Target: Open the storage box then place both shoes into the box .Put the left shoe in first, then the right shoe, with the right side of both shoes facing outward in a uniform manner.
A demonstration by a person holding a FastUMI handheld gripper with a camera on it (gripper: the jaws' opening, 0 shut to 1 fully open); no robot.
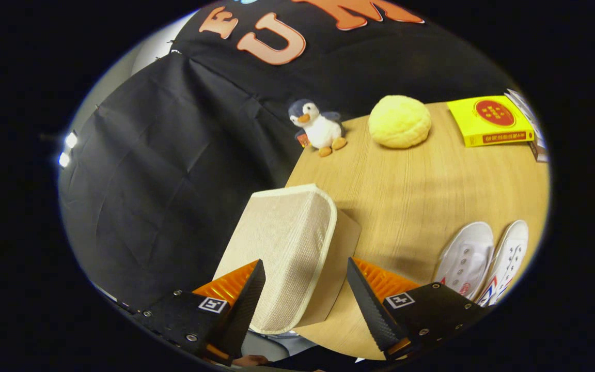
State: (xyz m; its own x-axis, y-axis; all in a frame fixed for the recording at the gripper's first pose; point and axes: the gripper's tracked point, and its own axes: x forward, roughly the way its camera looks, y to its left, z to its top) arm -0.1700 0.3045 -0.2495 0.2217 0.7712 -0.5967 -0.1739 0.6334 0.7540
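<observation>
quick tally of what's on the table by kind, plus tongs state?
Storage box: 1, beige, lid closed, between the open tongs
White shoes: 2, side by side, right of the fingers
Plush toys: 2, a penguin and a yellow bun
Books: 2, a yellow book and another book at its far side
Total: 7

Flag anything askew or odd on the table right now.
The storage box is the odd one: it sits at the table corner, its near end past the edge, lid shut. The open gripper straddles it. The white shoes lie paired beside it; nothing spilled or damaged.
</observation>
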